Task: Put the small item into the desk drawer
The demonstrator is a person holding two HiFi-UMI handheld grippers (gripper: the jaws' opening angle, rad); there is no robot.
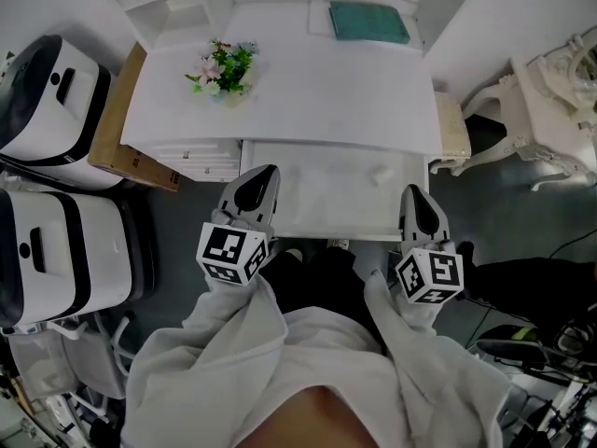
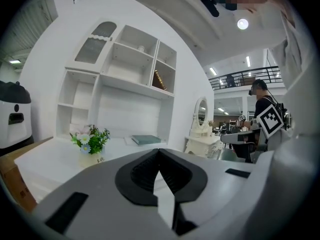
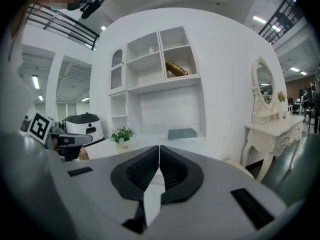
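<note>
The white desk (image 1: 373, 91) takes the middle of the head view, with shelves standing over its back part. Under its front edge the drawer (image 1: 317, 194) appears pulled out toward the person, and its inside is mostly bare. The left gripper (image 1: 262, 175) and the right gripper (image 1: 414, 196) hang just before the drawer's front. Each has its jaws pressed together with nothing between them.

A teal book (image 1: 368, 21) lies flat at the back right of the desk. I judge the small item to be the flower pot (image 1: 224, 68), which stands upright on the left part of the desk, well apart from both grippers. It is probably light, with a stiff pot and soft blooms, so the hold should be on the pot body under the flowers.

Bare desk lies between pot and drawer. The desk's front edge and the drawer's walls must be cleared. A small pale shape (image 1: 381, 172) shows in the drawer; I cannot tell what it is.
</note>
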